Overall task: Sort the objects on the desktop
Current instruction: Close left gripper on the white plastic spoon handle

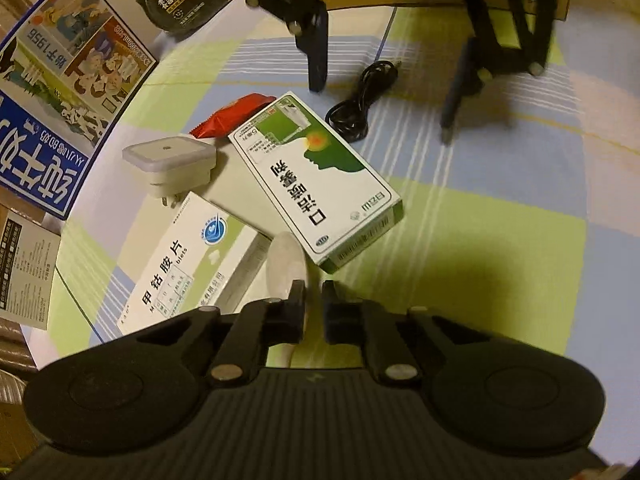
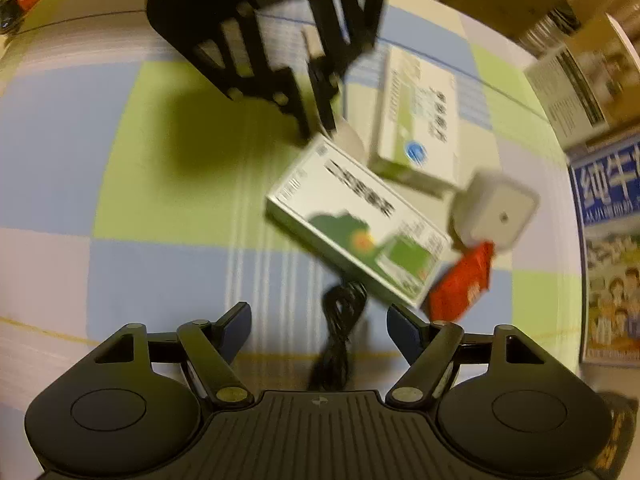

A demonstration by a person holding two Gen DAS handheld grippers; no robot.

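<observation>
Left gripper (image 1: 314, 300) is seen closed, nothing held, beside a white oval object (image 1: 286, 268). Right gripper (image 2: 318, 328) is spread wide, empty, pointed steeply down above a black cable (image 2: 340, 320). Green-white box (image 1: 316, 180) is labelled "口洽喷雾剂"; white box (image 1: 188, 268) "甲钴胺片"; both are laid on a checked cloth (image 1: 480, 240).

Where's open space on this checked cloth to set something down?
The green check right of the green-and-white medicine box is bare. It is crowded leftward: white plug adapter, red packet, second medicine box, black cable.
</observation>
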